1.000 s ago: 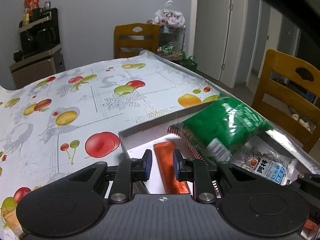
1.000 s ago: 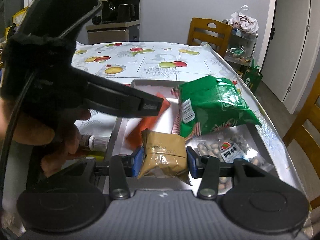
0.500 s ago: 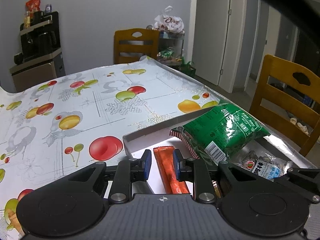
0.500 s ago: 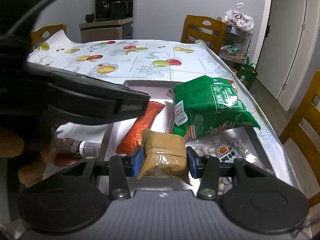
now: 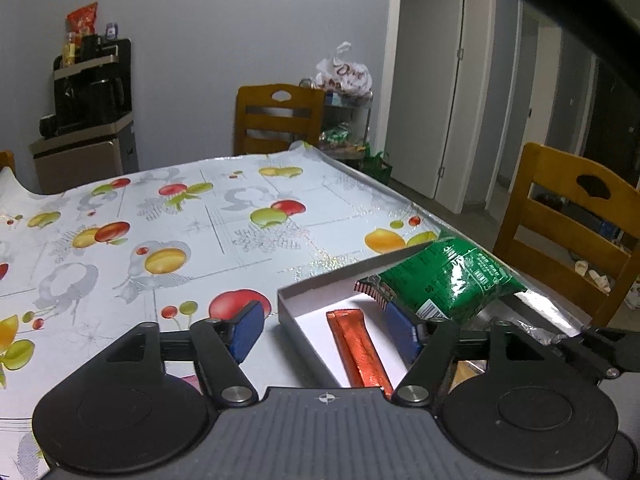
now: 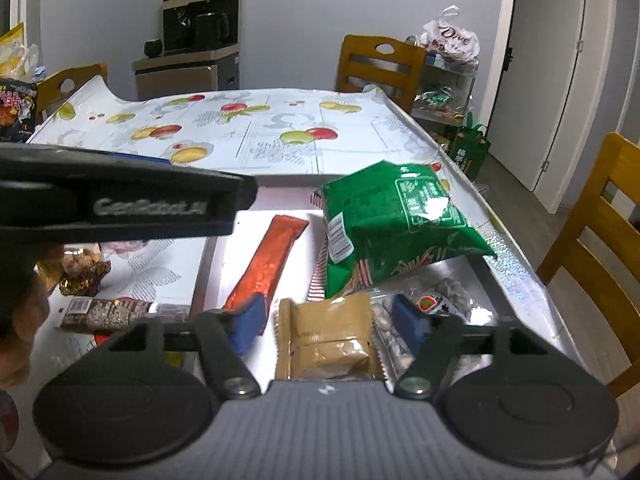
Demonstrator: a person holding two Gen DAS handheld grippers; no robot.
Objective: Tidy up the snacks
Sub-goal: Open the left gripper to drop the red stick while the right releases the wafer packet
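Now I am spreading both claws: left claw [image 5: 328, 330] over the orange stick [image 5: 359, 350], right claw [image 6: 328, 322] releasing the soft, light tan pouch [image 6: 326, 340], lower middle, best pinched mid-body.

Both wrist cameras look down along their fingers from close above, sharing the shallow box [image 5: 304, 298] [image 6: 280, 181].

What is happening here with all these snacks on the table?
A person holds a gripper in each hand and is sorting snacks into a shallow box. The left gripper has just opened its jaws over the orange stick pack, which lies in the box. The right gripper has just opened too; the tan packet sits loose between its jaws. A green bag and a clear nut bag are also inside. A brown packet is on the table outside.
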